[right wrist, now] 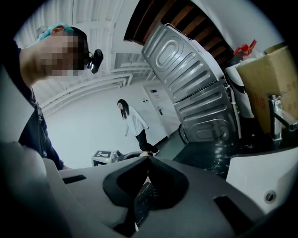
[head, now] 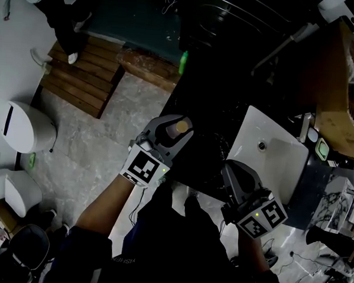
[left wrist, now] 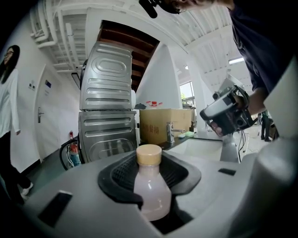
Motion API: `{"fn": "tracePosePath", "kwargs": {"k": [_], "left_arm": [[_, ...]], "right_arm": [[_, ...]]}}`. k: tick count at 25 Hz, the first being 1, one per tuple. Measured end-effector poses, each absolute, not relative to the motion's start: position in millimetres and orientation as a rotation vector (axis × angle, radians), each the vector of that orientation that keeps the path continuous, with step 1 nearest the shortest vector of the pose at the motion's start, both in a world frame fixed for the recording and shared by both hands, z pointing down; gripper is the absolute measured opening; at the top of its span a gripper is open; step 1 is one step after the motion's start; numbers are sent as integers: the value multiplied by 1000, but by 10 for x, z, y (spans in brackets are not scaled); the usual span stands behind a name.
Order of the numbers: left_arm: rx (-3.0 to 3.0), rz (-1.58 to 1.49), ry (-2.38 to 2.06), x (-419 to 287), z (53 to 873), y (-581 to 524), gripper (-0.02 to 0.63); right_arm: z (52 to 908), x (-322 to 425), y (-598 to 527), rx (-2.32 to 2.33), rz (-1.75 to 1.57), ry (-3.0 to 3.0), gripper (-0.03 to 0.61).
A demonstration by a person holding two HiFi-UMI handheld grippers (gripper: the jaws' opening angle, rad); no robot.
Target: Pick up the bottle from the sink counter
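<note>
- Jaws of the left hand-held gripper (left wrist: 150, 173) grip the bottle (left wrist: 152, 197), one dark pad on each side of its shoulder.
- Bottle: small and upright, with a clear body full of milky, faintly pink liquid. A short neck widens into rounded shoulders.
- Cap (left wrist: 149, 155): round, flat-topped and pale tan, standing just above the pads.
- Bottle base: hidden between the gripper bodies, so I cannot tell whether it rests on anything.
- In the head view the held bottle sits at the near edge of the dark bench (head: 226, 105), left of the white sink (head: 277, 158).
- Right hand-held gripper (right wrist: 148, 160): pads pressed together with nothing between them, held near the sink, apart from the bottle.
- Beyond the sink stand a tap (left wrist: 170, 133) and a cardboard box (left wrist: 163, 122).
- Stacked metal machines (left wrist: 107, 116) stand left of the box.
</note>
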State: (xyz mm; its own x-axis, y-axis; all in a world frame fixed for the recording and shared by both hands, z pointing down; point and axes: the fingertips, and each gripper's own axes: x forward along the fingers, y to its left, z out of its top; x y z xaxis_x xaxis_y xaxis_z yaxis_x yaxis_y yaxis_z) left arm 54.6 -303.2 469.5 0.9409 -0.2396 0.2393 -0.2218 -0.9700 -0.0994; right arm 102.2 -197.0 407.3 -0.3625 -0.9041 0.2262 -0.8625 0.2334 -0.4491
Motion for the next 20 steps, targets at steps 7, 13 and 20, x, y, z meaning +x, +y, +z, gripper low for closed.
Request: {"fn": "tracePosePath", "kwargs": {"k": [7, 13, 20], "left_arm": [[-3034, -377, 348, 547, 4431, -2949, 137], [-3030, -359, 361, 533, 4188, -2900, 137], [-3046, -332, 382, 522, 3936, -2870, 138]], "right_arm": [[3907, 1055, -1947, -1704, -744, 2411, 23], [3746, 1039, -1936, -1676, -691, 2428, 23], [3579, 1041, -1923, -1657, -641, 2448, 23]]}}
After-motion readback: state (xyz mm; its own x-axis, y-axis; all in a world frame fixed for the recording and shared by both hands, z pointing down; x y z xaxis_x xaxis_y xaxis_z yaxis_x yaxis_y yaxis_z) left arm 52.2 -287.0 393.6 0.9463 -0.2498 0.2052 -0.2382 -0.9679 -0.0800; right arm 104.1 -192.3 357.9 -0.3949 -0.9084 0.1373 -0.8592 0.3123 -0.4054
